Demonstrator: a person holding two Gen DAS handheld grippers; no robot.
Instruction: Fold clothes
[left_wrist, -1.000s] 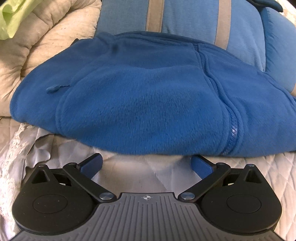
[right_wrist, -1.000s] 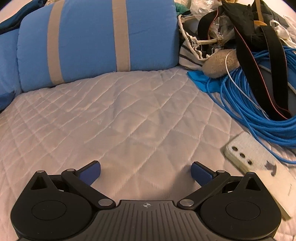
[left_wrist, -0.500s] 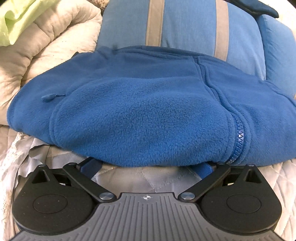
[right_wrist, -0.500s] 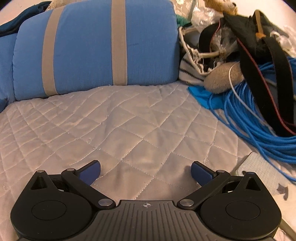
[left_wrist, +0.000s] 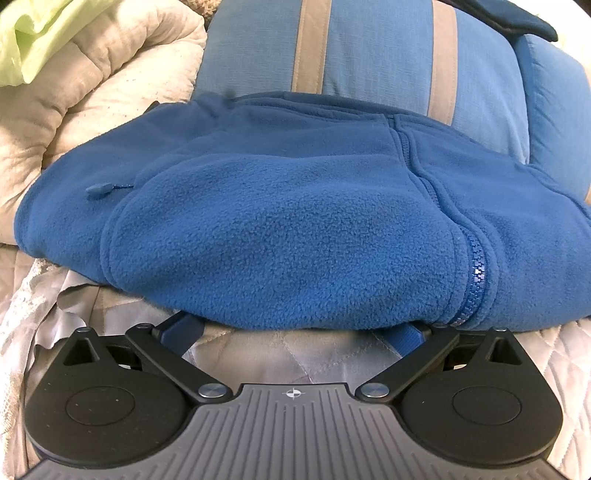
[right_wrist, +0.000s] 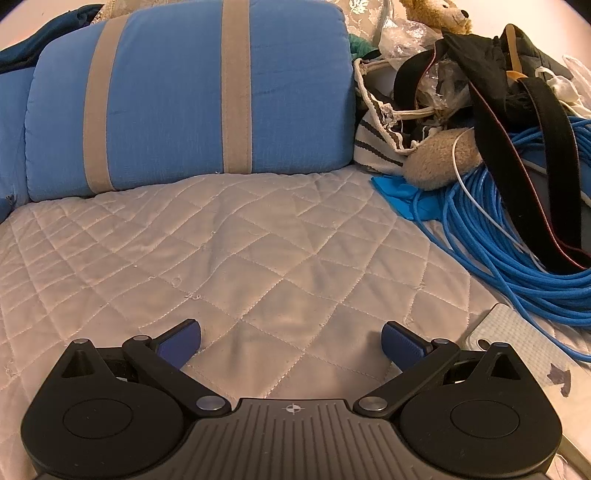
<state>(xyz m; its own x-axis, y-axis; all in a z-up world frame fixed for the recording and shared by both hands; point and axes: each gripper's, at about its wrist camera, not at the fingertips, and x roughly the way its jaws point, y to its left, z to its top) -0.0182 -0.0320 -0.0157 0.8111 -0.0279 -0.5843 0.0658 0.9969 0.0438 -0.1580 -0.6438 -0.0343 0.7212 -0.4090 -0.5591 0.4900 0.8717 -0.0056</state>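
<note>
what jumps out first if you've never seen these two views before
The blue fleece jacket fills the left wrist view, bunched on the quilted bedspread in front of a blue pillow with tan stripes, the open left gripper at its near hem. In the right wrist view, a coil of blue cable lies at the right, and the right gripper is open and empty.

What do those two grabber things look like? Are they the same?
Yes, they match. The left hand-held gripper and the right hand-held gripper each have two blue fingers on thin black linkage arms with silver rivets. Behind sit two rounded black housings and a grey ribbed centre plate marked with a small crosshair. No cables, sleeves or hands show.
</note>
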